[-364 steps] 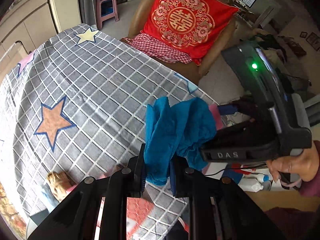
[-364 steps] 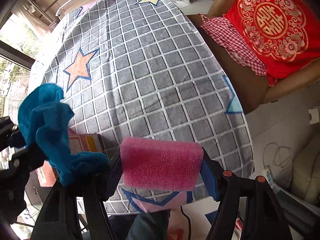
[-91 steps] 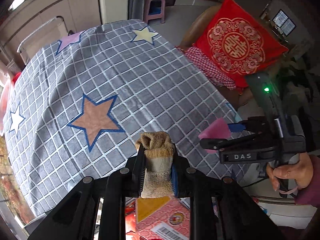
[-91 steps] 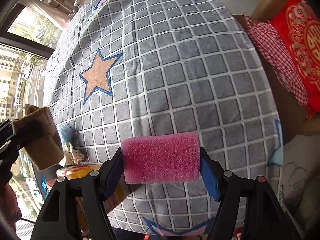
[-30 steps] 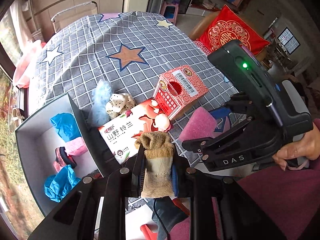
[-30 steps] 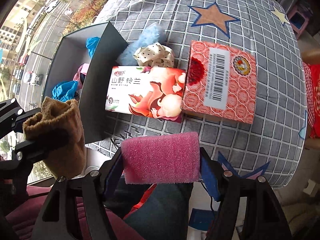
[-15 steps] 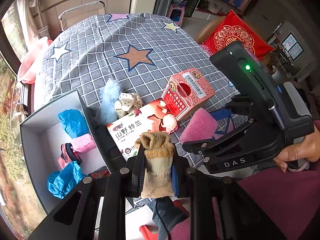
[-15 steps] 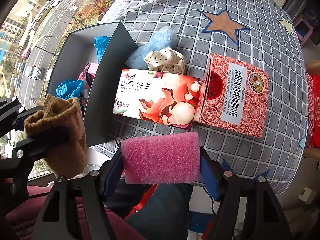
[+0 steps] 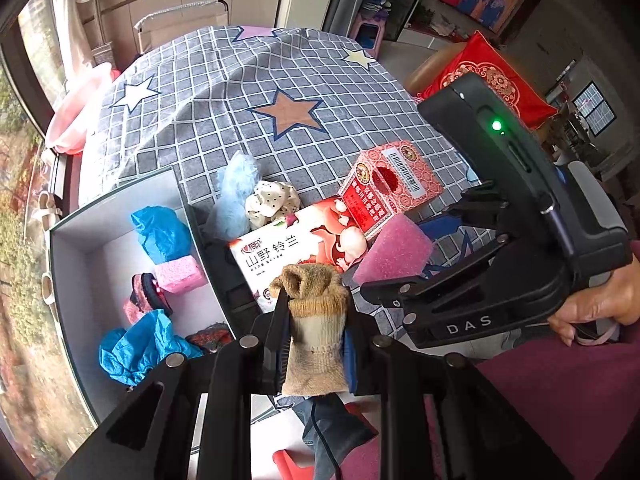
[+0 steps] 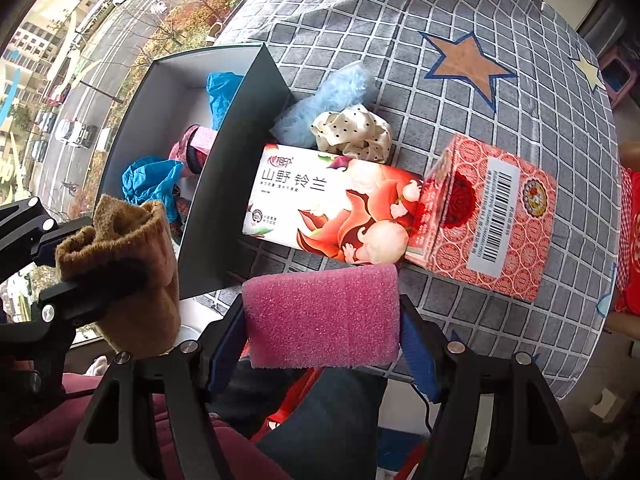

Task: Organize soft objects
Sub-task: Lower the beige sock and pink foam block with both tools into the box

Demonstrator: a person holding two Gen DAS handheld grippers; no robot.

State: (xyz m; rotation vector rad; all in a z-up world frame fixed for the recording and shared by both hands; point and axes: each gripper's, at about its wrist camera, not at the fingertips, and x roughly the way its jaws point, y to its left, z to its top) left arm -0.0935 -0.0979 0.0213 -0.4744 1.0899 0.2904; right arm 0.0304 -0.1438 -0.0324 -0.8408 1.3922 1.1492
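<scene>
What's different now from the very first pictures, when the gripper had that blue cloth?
The left gripper let go of the blue cloth and now pinches a brown sock. Blue cloths now lie in the grey box. Both cameras now look down on the box and the cartons instead of bare tablecloth. The right gripper holds the same pink sponge.

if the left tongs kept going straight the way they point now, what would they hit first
Probably the white tissue pack, lying just beyond the brown sock clamped in the left tongs. Depth is unclear; the grey box wall sits close beside that line.
</scene>
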